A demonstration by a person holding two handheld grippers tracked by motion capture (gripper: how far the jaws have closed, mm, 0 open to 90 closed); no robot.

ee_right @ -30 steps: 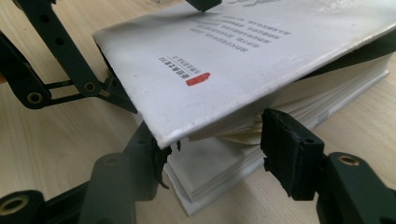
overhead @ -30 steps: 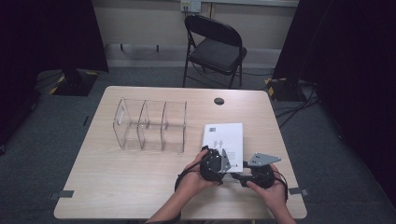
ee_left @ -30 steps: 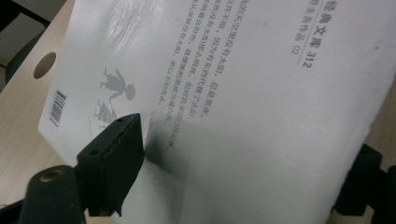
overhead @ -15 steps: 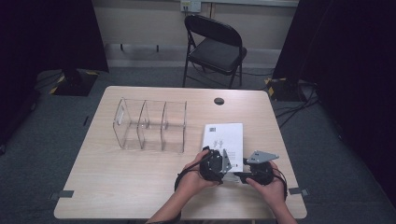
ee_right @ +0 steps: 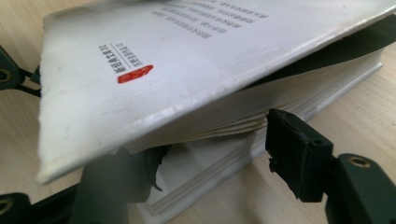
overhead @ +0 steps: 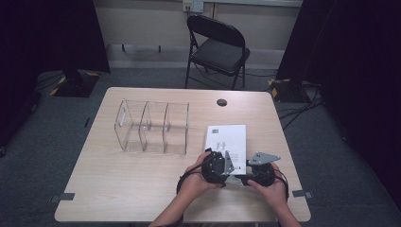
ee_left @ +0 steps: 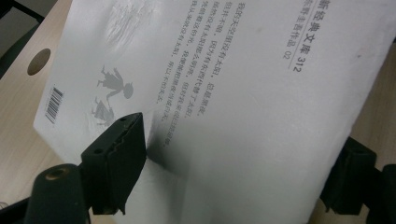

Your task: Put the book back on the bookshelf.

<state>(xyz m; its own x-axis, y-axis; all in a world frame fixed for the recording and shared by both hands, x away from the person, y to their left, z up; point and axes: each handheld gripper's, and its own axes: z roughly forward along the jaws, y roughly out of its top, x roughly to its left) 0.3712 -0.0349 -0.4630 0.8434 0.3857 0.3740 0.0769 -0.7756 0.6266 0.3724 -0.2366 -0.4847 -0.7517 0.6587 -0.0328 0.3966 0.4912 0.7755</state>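
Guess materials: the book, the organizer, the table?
Book: paper, with a smooth white cover that looks faintly glossy; stacked page edges show under the lifted cover. Organizer: clear rigid plastic, likely acrylic; the table shows through its walls. Table: light wood-grain top, probably laminate, finish matte.

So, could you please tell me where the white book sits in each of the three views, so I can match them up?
High view: the white book lies flat right of centre on the table, its near edge at the two grippers.
Left gripper view: its back cover spans most of the picture.
Right gripper view: its cover is lifted, pages fanned below.
Shared landmark: the printed text block on the cover, seen in both gripper views.
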